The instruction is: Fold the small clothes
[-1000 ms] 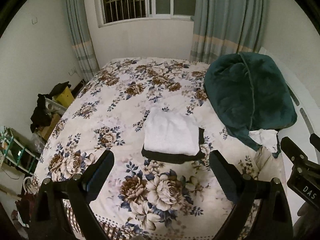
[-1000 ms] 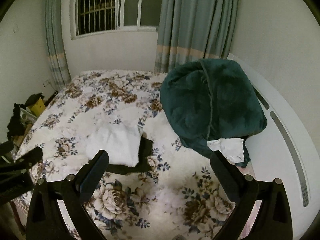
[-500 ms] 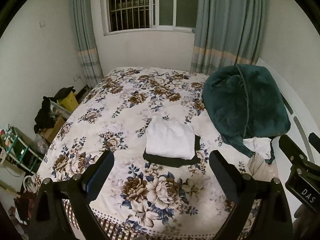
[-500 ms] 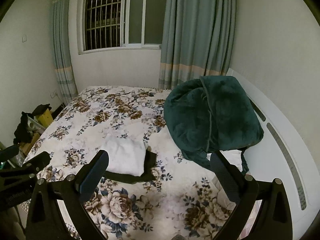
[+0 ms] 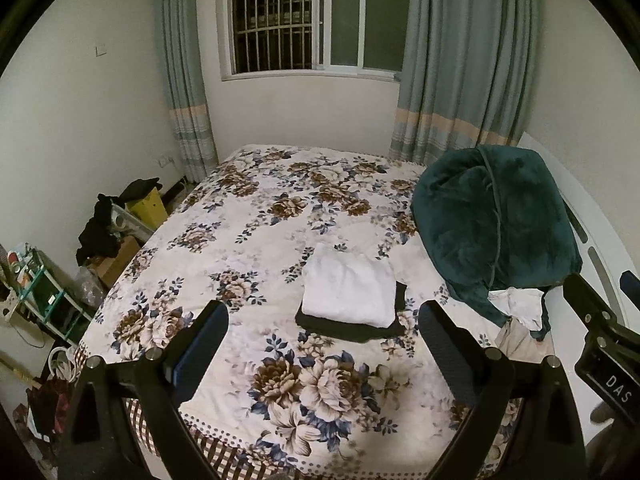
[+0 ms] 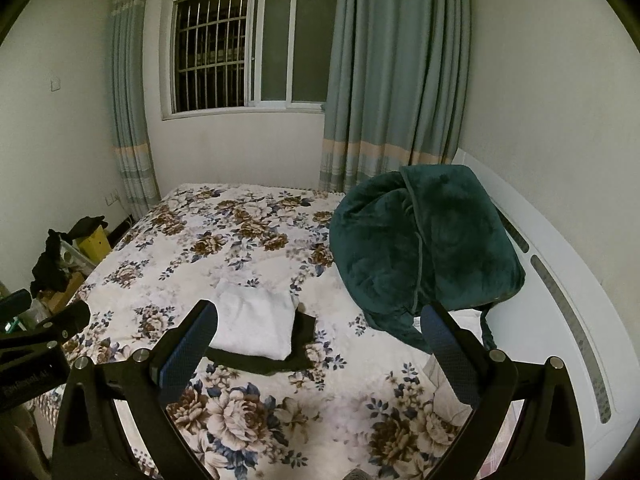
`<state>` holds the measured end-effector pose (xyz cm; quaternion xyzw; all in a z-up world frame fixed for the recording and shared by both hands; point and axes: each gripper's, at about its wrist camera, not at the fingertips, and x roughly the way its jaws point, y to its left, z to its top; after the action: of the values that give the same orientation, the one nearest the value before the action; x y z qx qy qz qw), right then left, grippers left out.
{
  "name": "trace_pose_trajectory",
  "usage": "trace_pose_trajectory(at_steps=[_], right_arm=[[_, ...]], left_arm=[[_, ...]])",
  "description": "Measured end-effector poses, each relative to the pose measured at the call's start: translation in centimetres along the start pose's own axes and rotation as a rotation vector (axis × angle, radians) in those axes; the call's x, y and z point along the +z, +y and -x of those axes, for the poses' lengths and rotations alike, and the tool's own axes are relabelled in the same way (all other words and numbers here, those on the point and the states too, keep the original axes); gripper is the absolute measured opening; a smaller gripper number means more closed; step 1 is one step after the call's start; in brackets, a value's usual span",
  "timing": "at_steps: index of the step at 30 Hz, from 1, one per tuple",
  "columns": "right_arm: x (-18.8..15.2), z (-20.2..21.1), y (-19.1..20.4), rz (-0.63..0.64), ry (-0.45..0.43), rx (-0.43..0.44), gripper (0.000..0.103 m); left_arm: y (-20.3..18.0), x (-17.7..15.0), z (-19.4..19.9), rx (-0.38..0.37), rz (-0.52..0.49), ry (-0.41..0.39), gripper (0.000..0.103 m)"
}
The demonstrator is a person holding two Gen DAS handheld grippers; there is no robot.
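A folded white cloth garment [image 5: 348,290] lies flat on a folded black cloth garment [image 5: 348,328], near the middle of the bed with the floral quilt [image 5: 256,216]. The long side of the stack runs across the bed, toward the dark green plush blanket [image 5: 492,232]. The left gripper [image 5: 320,344] and the right gripper [image 6: 320,344] are both wide open, above the bed, and hold nothing.

left wrist: bed [image 5: 248,216] foot, faces window [image 5: 316,20] | right wrist: alongside, rightward | shared: bed, window
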<state>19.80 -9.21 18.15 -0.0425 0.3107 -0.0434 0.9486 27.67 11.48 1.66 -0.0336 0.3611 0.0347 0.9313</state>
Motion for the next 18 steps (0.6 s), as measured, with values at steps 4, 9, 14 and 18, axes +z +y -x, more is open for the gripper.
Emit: trace_pose_trajectory(at_steps=[4,9,14,18], right_arm=[[0.1,0.4,0.0,-0.002,-0.003,0.002,0.103],[0.1,0.7,0.0,0.001,-0.004,0.005,0.103],[0.3,1.6,0.2,0.004,-0.005,0.014,0.103],[0.3,2.1,0.5,0.005,0.001,0.024,0.103]], left_arm=[[0.3,-0.2,0.6,0.010,0.008,-0.008,0.097],[0.4,-0.4,1.1,0.014,0.004,-0.014,0.098],[0.5,-0.4,1.6,0.019,0.002,-0.016,0.098],[0.5,-0.6,2.0,0.023,-0.002,-0.016,0.098]])
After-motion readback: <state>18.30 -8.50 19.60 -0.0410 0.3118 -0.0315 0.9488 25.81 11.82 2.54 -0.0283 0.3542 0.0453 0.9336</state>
